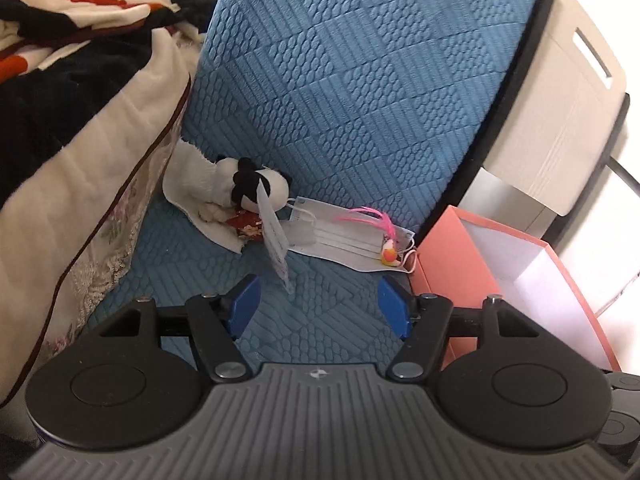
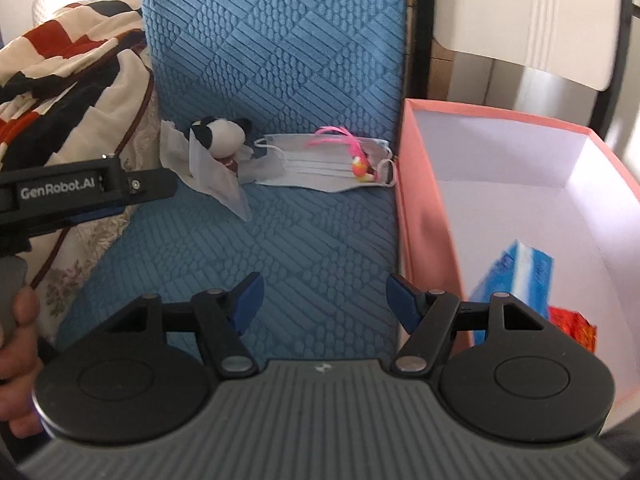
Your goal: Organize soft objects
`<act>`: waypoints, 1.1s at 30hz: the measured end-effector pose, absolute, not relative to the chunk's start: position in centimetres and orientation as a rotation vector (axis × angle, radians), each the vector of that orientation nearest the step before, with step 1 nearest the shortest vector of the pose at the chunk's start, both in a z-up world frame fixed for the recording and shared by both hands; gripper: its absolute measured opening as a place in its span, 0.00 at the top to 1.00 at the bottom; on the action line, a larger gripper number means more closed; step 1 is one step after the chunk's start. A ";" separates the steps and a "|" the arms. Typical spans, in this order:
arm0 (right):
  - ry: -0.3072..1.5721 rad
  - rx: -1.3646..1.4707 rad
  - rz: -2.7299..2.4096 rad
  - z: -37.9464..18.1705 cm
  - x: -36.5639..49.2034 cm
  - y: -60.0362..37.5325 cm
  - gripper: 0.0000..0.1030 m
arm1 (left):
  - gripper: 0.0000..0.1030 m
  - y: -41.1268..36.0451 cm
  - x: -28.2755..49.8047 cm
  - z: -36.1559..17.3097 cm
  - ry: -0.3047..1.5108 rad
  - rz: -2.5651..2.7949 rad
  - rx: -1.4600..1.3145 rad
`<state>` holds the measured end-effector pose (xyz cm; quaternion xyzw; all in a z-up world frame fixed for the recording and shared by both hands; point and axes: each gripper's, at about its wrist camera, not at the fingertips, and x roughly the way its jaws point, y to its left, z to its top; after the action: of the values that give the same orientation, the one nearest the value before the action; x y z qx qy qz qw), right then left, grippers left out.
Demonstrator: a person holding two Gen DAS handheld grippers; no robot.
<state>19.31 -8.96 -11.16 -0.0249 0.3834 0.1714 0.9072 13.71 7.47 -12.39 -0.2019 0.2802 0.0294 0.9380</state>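
A small black-and-white plush [image 1: 256, 188] [image 2: 218, 134] with a paper tag lies on a white tissue [image 1: 200, 216] [image 2: 216, 180] at the back of the blue quilted seat [image 1: 320, 304] [image 2: 312, 236]. Beside it lies a pale face mask [image 1: 340, 240] [image 2: 320, 164] with a little pink-feathered toy [image 1: 388, 254] [image 2: 360, 166] on its right end. My left gripper [image 1: 320, 300] hovers open over the seat, short of the tag, nothing between its blue pads. My right gripper [image 2: 324, 300] is open too, empty, near the seat's front.
A pink box [image 1: 452, 248] [image 2: 420, 208] with a white inside stands at the seat's right edge; a blue packet [image 2: 516, 280] and something red [image 2: 572, 324] lie in it. A striped blanket [image 1: 80, 40] [image 2: 72, 64] covers the bed on the left. A hand [image 2: 20, 340] holds the left gripper's body [image 2: 80, 188].
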 end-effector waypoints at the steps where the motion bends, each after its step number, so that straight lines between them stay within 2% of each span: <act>1: 0.785 -0.055 0.362 -11.2 19.6 -8.8 0.32 | 0.32 7.7 14.0 -12.4 0.575 0.062 -0.418; 19: 0.780 -0.013 0.406 -12.1 26.3 -7.0 0.33 | 0.32 12.7 20.5 -14.3 0.659 0.081 -0.588; 27: 0.784 -0.027 0.431 -12.9 29.9 -5.9 0.59 | 0.33 15.2 23.3 -16.5 0.728 0.082 -0.760; 29: 0.769 -0.037 0.415 -13.3 31.1 -5.8 0.70 | 0.34 15.3 23.9 -16.8 0.738 0.081 -0.771; 33: 0.777 -0.046 0.400 -14.0 33.6 -5.6 0.73 | 0.41 15.3 25.0 -17.2 0.755 0.079 -0.774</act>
<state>33.61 -5.63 -14.00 -0.0223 0.3761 0.1936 0.9059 25.02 15.35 -17.17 -0.3683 0.3594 0.0377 0.8566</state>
